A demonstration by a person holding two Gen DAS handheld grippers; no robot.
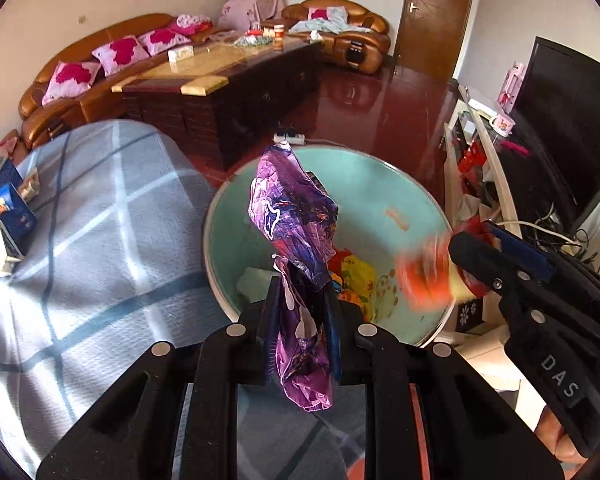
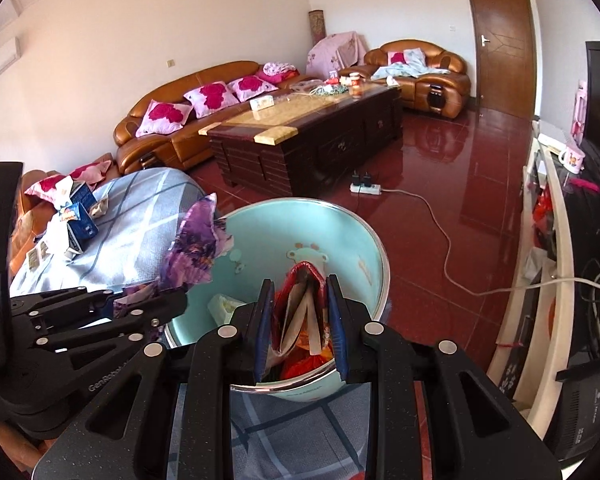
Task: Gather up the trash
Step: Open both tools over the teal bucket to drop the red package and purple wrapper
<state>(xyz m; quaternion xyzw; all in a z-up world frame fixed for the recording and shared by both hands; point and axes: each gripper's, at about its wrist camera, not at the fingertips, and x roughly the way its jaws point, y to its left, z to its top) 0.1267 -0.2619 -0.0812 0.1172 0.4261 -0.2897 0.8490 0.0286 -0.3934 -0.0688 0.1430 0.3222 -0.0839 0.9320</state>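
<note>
- Left gripper (image 1: 300, 320): jaws pinched nearly together on a purple foil wrapper (image 1: 294, 216), light, crinkly and slippery; hold it mid-body.
- Right gripper (image 2: 300, 320): jaws narrowly clamp a soft red packet (image 2: 302, 304).
- Both hang over the teal bin's near rim (image 2: 284, 390).

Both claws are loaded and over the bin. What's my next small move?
Probably open both claws. The left claw pinches a purple wrapper above the bin, the right claw clamps a red packet over the same opening, and trash already lies inside, so both should drop in.
</note>
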